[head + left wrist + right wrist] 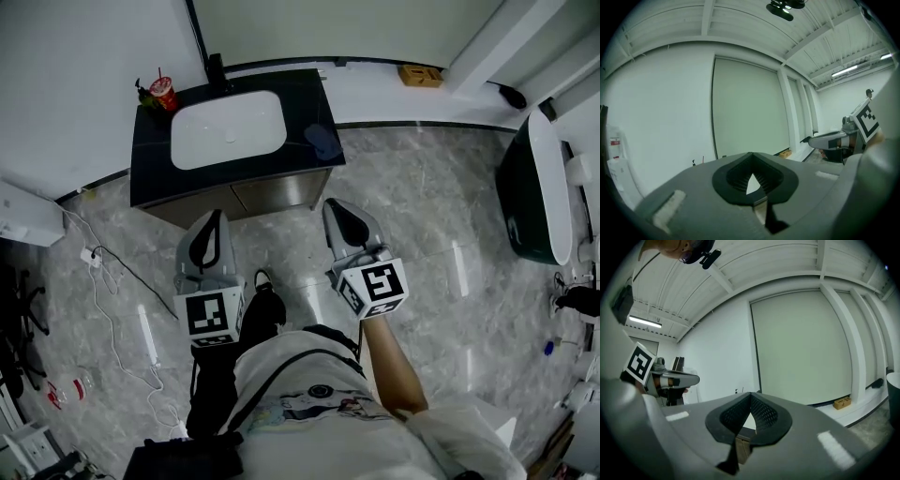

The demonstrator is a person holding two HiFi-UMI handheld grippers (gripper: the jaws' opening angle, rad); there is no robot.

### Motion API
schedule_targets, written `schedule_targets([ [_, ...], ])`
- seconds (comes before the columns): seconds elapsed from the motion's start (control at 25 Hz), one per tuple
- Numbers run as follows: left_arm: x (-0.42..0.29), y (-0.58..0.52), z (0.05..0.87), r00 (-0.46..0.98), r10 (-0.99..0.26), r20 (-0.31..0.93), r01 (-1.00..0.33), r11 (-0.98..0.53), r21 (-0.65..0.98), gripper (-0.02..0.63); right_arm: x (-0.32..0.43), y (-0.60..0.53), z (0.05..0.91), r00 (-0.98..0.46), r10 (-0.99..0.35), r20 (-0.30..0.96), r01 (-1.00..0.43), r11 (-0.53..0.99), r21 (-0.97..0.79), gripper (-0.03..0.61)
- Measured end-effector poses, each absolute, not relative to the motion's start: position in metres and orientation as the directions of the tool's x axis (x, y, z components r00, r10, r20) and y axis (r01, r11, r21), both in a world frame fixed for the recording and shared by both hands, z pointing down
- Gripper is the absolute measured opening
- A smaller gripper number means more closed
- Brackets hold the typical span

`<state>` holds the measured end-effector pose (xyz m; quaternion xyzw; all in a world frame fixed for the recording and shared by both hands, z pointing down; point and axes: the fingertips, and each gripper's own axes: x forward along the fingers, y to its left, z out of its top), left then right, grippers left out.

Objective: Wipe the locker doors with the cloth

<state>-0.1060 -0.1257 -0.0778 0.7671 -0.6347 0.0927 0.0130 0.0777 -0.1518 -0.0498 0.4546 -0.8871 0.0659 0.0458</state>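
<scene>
A dark blue cloth (pixel 322 142) lies on the right end of the black vanity counter (pixel 150 159), beside the white basin (pixel 228 129). Below the counter are the brownish cabinet doors (pixel 281 192). My left gripper (pixel 217 221) is held in front of the doors, its tips close to the cabinet's lower edge. My right gripper (pixel 335 208) hangs just right of the cabinet's front corner. Both are shut with nothing between the fingers. The left gripper view shows the left gripper (pixel 752 158) shut against a plain wall. The right gripper view shows the right gripper (pixel 750 397) the same way.
A red cup (pixel 163 93) and a black faucet (pixel 217 71) stand at the back of the counter. A dark bathtub (pixel 532 187) lies at the right, and a cardboard box (pixel 419 75) sits by the far wall. White cables (pixel 103 281) trail over the floor at the left.
</scene>
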Motion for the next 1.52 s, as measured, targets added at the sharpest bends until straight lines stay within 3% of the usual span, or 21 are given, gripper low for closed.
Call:
schedule_targets([
  [0.24, -0.133, -0.198, -0.075, 0.214, -0.958, 0.192, -0.971, -0.23, -0.065, 0.002, 0.053, -0.221, -0.032, -0.575, -0.789, 0.215, -0.815, 0.576, -0.066, 0.006],
  [0.4, -0.123, -0.221, -0.051, 0.224, -0.942, 0.249, -0.968, -0.245, -0.055, 0.002, 0.068, -0.263, 0.025, -0.572, -0.751, 0.329, -0.811, 0.579, -0.088, 0.008],
  [0.92, -0.114, -0.261, -0.017, 0.108, -0.934, 0.341, -0.987, -0.143, -0.079, 0.002, 0.127, -0.427, 0.242, -0.422, -0.564, 0.71, -0.832, 0.552, -0.057, 0.16],
  [1.16, -0.108, -0.266, 0.007, 0.09, -0.909, 0.406, -0.988, -0.133, -0.078, 0.002, 0.13, -0.451, 0.308, -0.382, -0.456, 0.804, -0.834, 0.544, -0.088, 0.235],
  [1.32, -0.107, -0.264, 0.015, 0.08, -0.899, 0.431, -0.989, -0.127, -0.081, 0.002, 0.128, -0.445, 0.326, -0.382, -0.399, 0.834, -0.841, 0.525, -0.133, 0.227],
  [1.52, -0.106, -0.262, 0.017, 0.069, -0.898, 0.435, -0.988, -0.121, -0.092, 0.002, 0.118, -0.441, 0.329, -0.428, -0.389, 0.816, -0.832, 0.522, -0.187, 0.122],
])
